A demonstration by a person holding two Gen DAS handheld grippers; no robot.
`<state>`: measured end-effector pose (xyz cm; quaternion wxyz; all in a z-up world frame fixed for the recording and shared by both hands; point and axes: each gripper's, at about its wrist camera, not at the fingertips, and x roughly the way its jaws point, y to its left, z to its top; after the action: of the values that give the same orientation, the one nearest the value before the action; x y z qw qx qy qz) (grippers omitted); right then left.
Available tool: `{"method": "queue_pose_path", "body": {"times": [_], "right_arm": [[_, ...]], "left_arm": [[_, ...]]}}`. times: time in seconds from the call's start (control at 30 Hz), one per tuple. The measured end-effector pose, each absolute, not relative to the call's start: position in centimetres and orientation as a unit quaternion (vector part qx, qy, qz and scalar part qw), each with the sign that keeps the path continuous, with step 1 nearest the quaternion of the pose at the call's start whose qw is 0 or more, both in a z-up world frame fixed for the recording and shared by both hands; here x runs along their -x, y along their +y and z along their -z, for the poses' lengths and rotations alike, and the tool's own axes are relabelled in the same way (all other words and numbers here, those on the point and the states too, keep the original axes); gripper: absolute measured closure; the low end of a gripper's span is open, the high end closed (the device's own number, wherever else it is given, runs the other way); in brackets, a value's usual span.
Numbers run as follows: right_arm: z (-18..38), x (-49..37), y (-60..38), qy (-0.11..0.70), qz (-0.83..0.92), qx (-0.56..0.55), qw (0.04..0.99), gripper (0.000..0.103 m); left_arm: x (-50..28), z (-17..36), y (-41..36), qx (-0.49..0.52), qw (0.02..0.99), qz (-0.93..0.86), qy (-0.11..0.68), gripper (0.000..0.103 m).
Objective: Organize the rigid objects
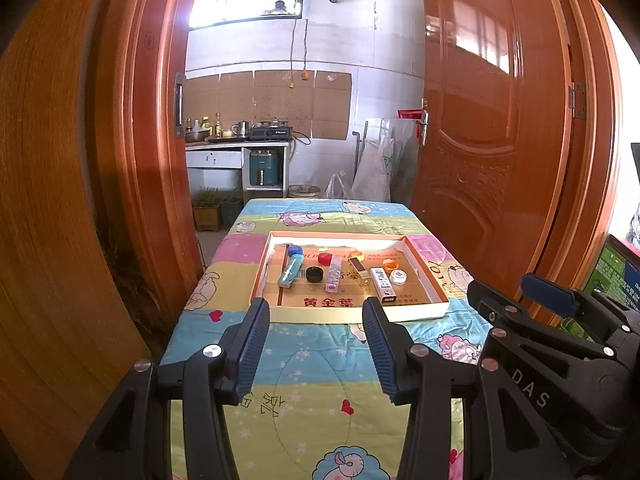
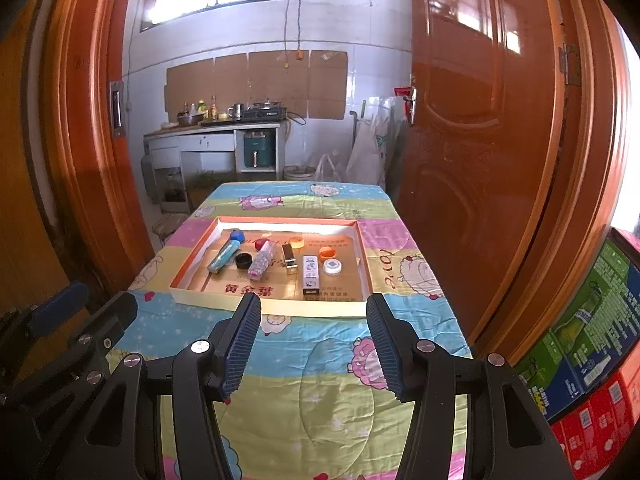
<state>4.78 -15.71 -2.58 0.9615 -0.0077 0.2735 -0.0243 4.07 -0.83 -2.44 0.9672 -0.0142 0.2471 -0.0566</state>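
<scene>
A shallow orange-rimmed cardboard tray [image 1: 428,276] [image 2: 192,264] lies on the quilt-covered table. In it lie a teal tube [image 1: 291,270] [image 2: 224,257], a black cap [image 1: 315,274] [image 2: 243,260], a pink glittery tube [image 1: 334,274] [image 2: 261,266], a gold lipstick [image 1: 360,270] [image 2: 290,261], a white box [image 1: 383,285] [image 2: 310,272], a white round cap [image 1: 398,277] [image 2: 332,267] and several coloured caps. My left gripper [image 1: 316,316] is open and empty before the tray's near edge. My right gripper [image 2: 314,312] is open and empty there too.
The table's colourful cartoon quilt [image 1: 312,392] [image 2: 320,380] reaches toward me. An open wooden door [image 1: 488,140] [image 2: 480,140] stands right of the table, with the door frame [image 1: 152,140] on the left. Printed cartons [image 2: 592,352] are stacked at right. A kitchen counter [image 1: 236,142] is behind.
</scene>
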Motion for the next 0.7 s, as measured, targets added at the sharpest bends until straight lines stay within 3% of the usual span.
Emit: {"method": "queue_pose_path", "body": {"times": [0.7], "right_arm": [[2.61, -4.80, -15.73, 0.275, 0.023, 0.010, 0.961, 0.046]], "left_arm": [[-4.10, 2.86, -0.88, 0.013, 0.966, 0.059, 0.253, 0.055]]}}
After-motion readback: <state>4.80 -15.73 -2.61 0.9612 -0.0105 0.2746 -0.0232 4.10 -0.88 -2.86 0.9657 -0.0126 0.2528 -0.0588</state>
